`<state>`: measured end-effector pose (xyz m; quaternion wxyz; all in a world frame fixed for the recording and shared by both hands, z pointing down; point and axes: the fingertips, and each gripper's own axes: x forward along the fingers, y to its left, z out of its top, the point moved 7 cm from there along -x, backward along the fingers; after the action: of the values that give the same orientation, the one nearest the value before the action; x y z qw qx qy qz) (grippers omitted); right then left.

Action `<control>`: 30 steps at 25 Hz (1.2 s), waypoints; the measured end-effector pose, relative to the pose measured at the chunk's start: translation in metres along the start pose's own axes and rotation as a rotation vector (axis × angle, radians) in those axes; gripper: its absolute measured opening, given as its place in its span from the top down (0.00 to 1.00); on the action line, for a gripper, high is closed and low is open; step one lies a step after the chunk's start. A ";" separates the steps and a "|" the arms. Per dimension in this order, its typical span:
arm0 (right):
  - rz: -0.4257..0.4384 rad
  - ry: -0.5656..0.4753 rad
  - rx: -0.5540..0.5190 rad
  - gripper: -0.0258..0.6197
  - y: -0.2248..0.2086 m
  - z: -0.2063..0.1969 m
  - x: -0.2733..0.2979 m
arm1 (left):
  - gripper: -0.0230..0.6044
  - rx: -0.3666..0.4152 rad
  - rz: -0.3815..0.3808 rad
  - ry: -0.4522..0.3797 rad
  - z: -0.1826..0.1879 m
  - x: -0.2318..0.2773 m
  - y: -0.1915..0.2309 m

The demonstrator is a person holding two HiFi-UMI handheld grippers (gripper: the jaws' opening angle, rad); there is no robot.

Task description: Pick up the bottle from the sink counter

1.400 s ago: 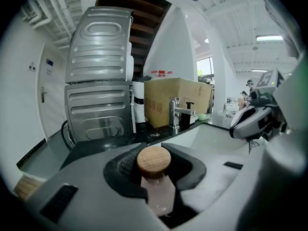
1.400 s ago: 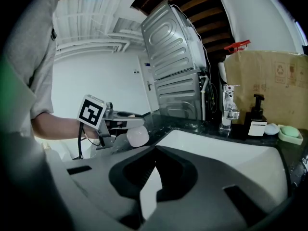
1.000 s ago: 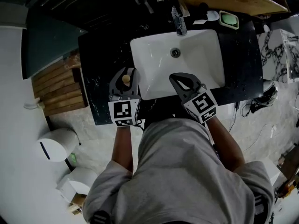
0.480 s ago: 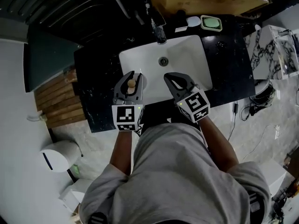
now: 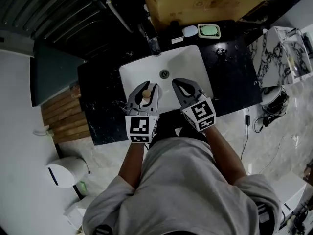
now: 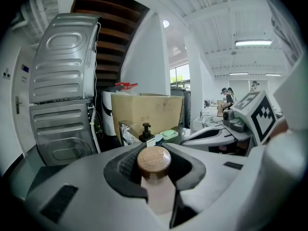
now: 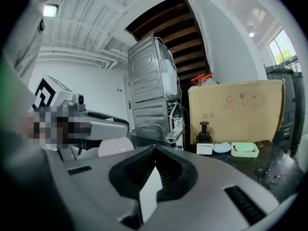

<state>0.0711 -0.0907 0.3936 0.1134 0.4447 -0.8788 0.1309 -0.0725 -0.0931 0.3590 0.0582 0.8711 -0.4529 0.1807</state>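
The bottle [image 5: 145,93] is pale with a round wooden cap [image 6: 154,160]. My left gripper [image 5: 145,86] is shut on it just below the cap, and it stands upright over the front left of the white sink basin [image 5: 188,65]. In the left gripper view the dark pads [image 6: 126,166] hug the bottle's neck on both sides. My right gripper [image 5: 184,85] hovers beside it over the basin's front edge, shut with nothing in it; its tips [image 7: 155,149] meet.
A black counter [image 5: 237,77] surrounds the basin, with the faucet [image 5: 153,45] at the back. Behind it are a green soap dish [image 5: 209,31], a dark pump dispenser [image 7: 204,131] and a cardboard box [image 5: 200,4]. Metal appliances [image 6: 62,90] stand to the left.
The left gripper has carried the bottle rightward from the basin's left rim to over the basin, closer to the right gripper. The head camera has shifted too.
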 end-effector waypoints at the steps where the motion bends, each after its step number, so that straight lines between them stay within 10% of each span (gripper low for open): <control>1: -0.005 -0.004 -0.005 0.95 -0.003 0.000 -0.004 | 0.79 0.004 0.001 -0.006 0.002 0.002 -0.005; 30: -0.076 -0.184 -0.062 0.95 -0.045 0.044 -0.092 | 0.79 0.022 0.100 -0.048 0.063 -0.002 -0.087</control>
<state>0.1569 -0.0614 0.3292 0.0509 0.4840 -0.8717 0.0580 0.0132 -0.0576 0.3056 0.0285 0.8522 -0.4949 0.1675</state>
